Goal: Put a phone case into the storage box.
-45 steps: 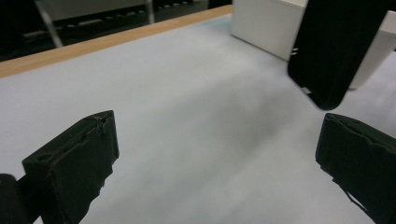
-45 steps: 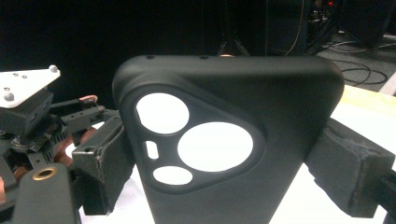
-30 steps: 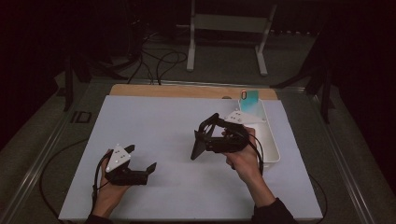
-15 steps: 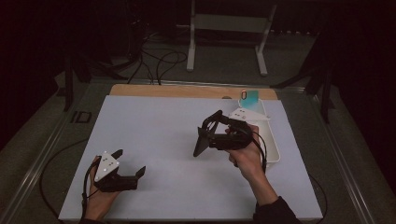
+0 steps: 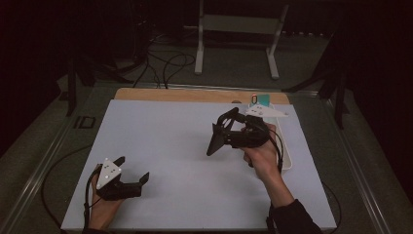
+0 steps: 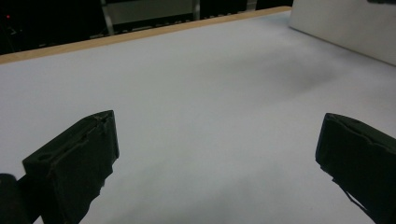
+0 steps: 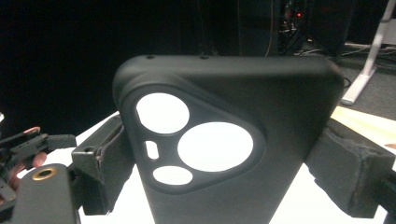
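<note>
Left gripper (image 5: 132,174) drew back, jaws apart; right gripper (image 5: 220,132) clamps phone case (image 7: 224,140).

White table top (image 5: 185,146), wooden strip along far edge; white tray (image 5: 286,161) at right side.

No text, label, brand, number or sign can be read: the black phone case (image 7: 224,140) shows plain camera cutouts, and the white worktop (image 5: 165,141) is unmarked.

high view – above, looking forward-down | gripper views – close along jaws | shared: table (image 5: 165,146)
</note>
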Demonstrator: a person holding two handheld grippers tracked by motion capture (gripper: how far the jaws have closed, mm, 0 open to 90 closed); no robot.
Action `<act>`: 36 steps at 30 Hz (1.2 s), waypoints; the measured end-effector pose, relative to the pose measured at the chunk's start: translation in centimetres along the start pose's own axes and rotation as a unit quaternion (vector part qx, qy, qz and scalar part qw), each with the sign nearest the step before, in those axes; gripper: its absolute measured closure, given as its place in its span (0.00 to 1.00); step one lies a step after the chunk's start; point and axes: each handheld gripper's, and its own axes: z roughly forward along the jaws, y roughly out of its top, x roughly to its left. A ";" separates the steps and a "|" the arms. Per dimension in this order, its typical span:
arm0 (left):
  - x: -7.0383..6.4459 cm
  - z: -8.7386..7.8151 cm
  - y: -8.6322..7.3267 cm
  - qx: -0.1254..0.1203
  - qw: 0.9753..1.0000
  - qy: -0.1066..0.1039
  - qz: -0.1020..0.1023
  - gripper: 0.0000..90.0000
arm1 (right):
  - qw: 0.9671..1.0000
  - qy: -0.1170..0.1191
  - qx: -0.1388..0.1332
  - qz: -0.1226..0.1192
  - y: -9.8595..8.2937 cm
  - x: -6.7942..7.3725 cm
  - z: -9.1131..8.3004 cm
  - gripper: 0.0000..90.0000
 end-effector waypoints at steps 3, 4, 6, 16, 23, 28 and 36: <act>0.1 0.1 -0.1 0.000 1.000 0.001 -0.002 0.00 | 1.000 -0.009 -0.001 -0.001 0.6 -0.5 -0.1 0.16; 0.1 0.1 -0.1 0.000 1.000 0.001 -0.002 0.00 | 1.000 -0.009 -0.001 -0.001 0.6 -0.5 -0.1 0.16; 0.1 0.1 -0.1 0.000 1.000 0.002 -0.003 0.00 | 1.000 -0.017 -0.002 -0.004 1.0 -0.8 -0.2 0.16; 0.0 0.1 -0.1 0.003 1.000 0.000 -0.001 0.00 | 0.999 -0.043 -0.002 -0.007 2.0 -2.3 -0.4 0.16; 0.0 0.1 -0.1 0.003 1.000 0.001 -0.001 0.00 | 0.998 -0.066 -0.001 -0.003 2.6 -3.6 -0.4 0.16; 0.0 0.1 -0.1 0.002 1.000 0.001 -0.002 0.00 | 0.997 -0.074 -0.003 -0.002 2.9 -4.1 -0.5 0.16; 0.0 0.1 -0.1 0.003 1.000 -0.001 -0.001 0.00 | 0.996 -0.094 -0.006 0.000 3.5 -5.2 -0.7 0.16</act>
